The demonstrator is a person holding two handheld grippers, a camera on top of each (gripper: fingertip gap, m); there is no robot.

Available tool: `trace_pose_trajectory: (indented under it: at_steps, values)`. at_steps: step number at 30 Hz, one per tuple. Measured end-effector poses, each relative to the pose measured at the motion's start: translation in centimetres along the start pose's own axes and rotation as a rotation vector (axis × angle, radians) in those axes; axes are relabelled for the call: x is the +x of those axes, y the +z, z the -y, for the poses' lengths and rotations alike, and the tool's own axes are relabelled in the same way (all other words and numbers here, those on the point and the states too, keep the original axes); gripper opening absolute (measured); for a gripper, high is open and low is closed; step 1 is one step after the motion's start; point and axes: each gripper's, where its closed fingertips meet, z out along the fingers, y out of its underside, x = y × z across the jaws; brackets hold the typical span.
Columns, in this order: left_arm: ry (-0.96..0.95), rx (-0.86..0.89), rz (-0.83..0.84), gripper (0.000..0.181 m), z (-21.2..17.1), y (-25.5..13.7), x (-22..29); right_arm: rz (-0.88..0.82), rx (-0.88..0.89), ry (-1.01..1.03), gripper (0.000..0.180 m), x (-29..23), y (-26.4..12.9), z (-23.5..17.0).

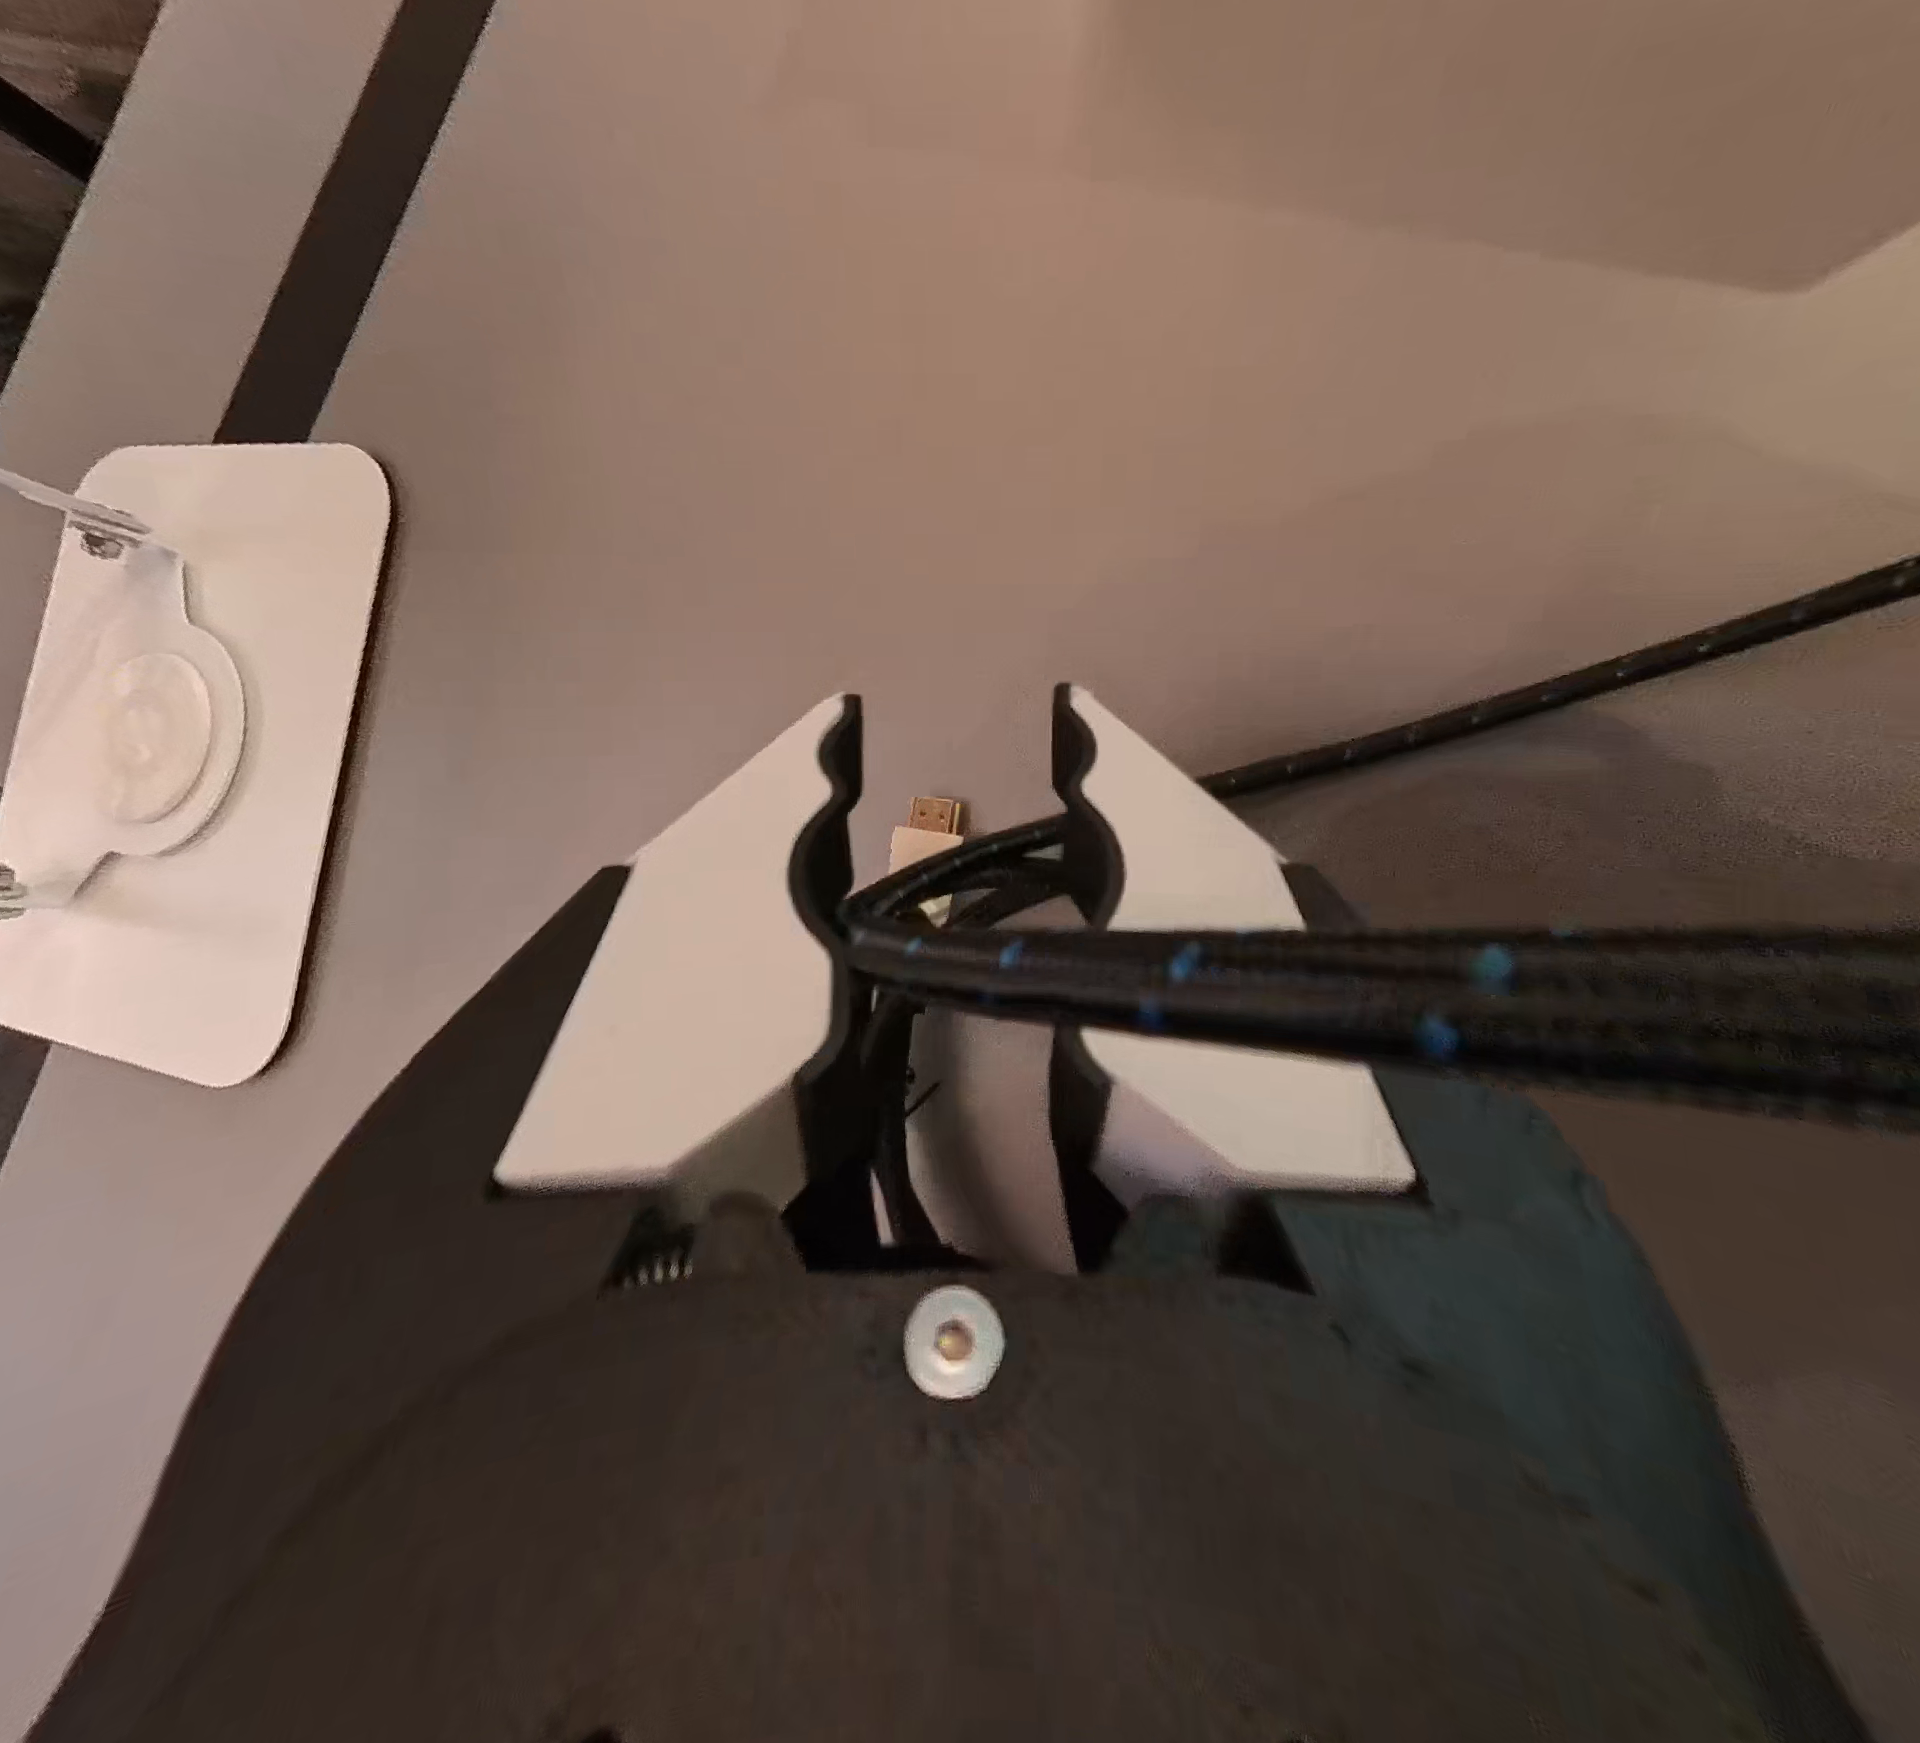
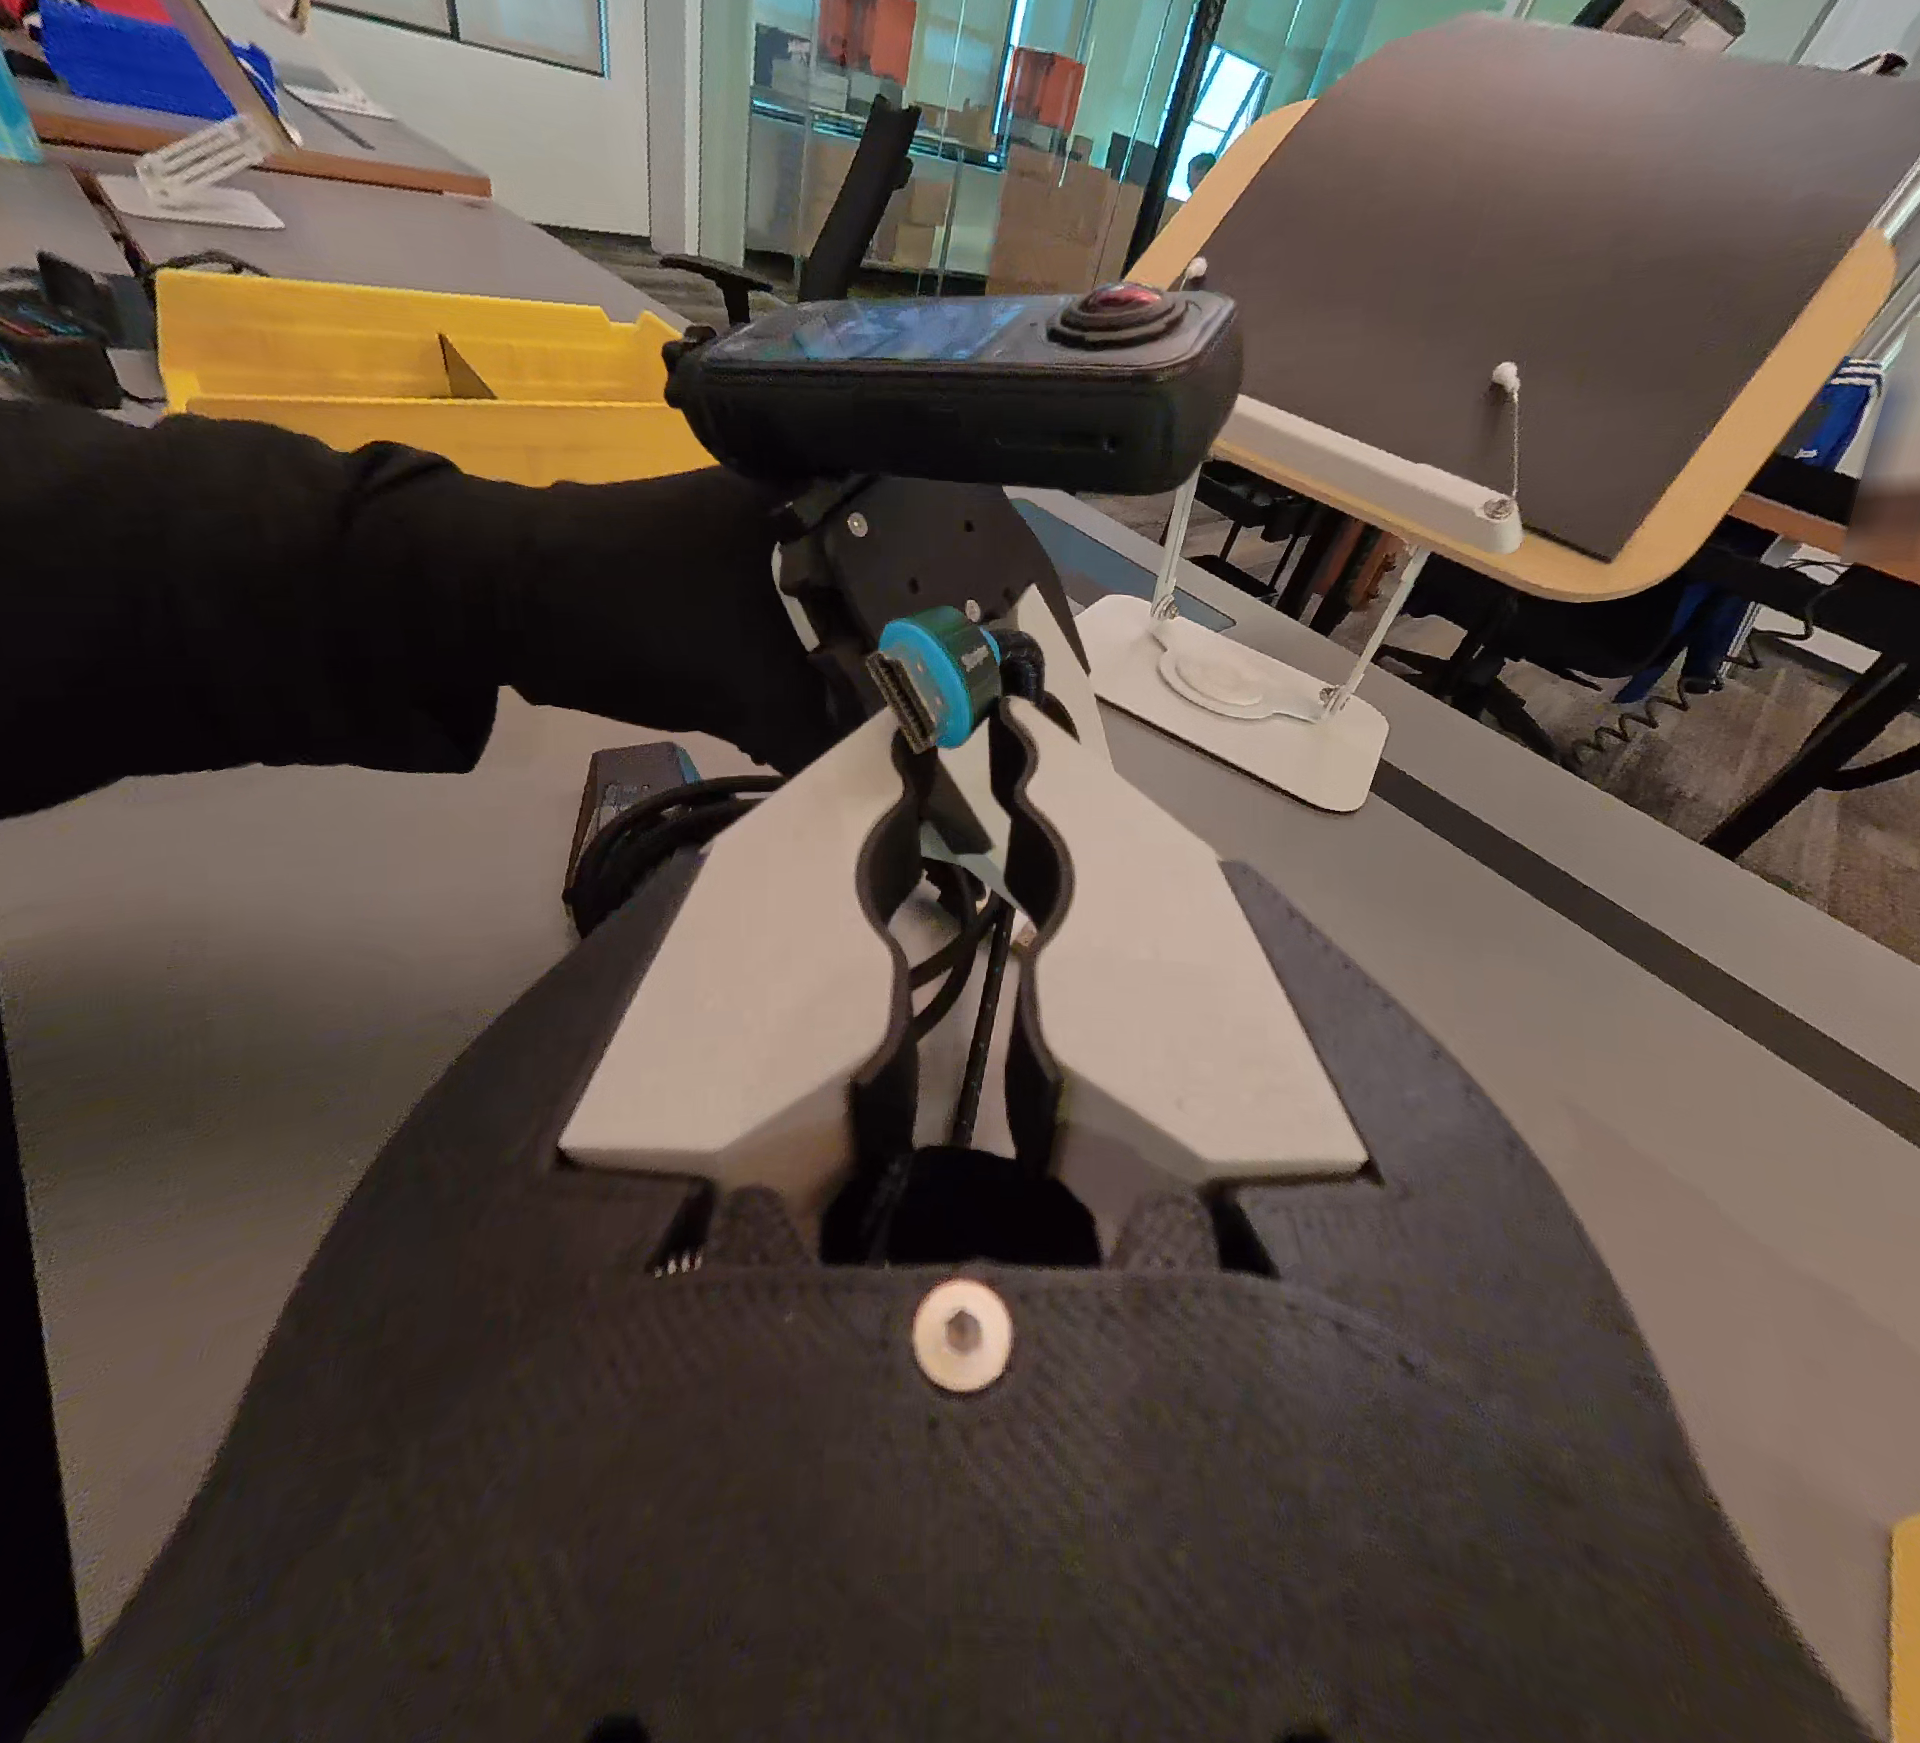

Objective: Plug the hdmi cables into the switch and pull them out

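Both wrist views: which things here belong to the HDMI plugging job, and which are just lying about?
Job:
- blue-collared HDMI plug
- braided black cable
- gold-tipped plug
- black switch box, partly hidden

Lying about:
- yellow bin
- white stand base
- tilted dark board
- office chair
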Motion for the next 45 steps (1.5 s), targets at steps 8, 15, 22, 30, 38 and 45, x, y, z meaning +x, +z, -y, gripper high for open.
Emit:
trace_pose_trajectory:
  at_steps: [8,15,22,30,38,45]
  values:
    - [-0.019,-0.022,-0.011,0.038,-1.4,-0.6,0.0,0.033,-0.021,-0.02,0.004,-0.9,0.4,-0.6]
    - [-0.002,-0.052,0.03,0.023,-3.3,-1.2,-0.4,0.071,-0.043,-0.044,0.0,-2.2,1.0,-0.9]
    - [-0.102,-0.041,0.099,0.001,-3.9,-1.3,-1.0,0.137,-0.065,0.07,0.039,-3.7,2.1,-1.6]
    - [-0.221,0.02,0.095,0.0,-2.9,-1.5,0.2,0.06,0.105,0.334,0.047,-1.6,1.9,0.7]
    - [-0.222,-0.005,0.146,0.0,-2.2,-1.1,1.9,0.058,0.248,0.406,0.025,-1.1,0.7,3.4]
    - [-0.272,0.021,0.077,0.0,-1.7,-0.8,3.6,0.072,0.261,0.433,0.019,-0.8,0.3,3.5]
